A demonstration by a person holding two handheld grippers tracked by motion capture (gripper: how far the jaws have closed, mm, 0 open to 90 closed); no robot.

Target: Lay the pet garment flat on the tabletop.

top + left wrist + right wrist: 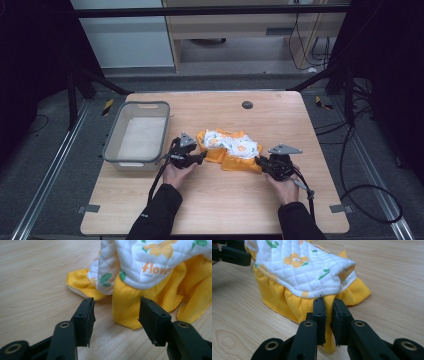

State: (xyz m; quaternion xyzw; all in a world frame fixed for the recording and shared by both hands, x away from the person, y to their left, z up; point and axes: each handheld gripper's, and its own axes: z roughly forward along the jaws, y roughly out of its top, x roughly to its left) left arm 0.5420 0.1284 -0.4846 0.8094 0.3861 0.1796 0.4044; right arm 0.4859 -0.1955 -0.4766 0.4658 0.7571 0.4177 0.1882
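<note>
A small garment [230,147], yellow with a white quilted flower-print top, lies bunched on the middle of the wooden table [225,200]. My left gripper [202,156] is at the garment's left end. In the left gripper view its jaws [117,306] stand open low over the wood, with a yellow fold of the garment [125,312] between them, and the pads do not press on it. My right gripper [260,161] is at the garment's right end. In the right gripper view it [329,302] is shut on the yellow hem of the garment [304,267].
A grey plastic bin [112,140] stands on the left part of the table, just left of my left hand. A dark round cap [247,105] sits in the tabletop at the back. Bare wood lies in front of the garment. Cables trail on the floor to the right.
</note>
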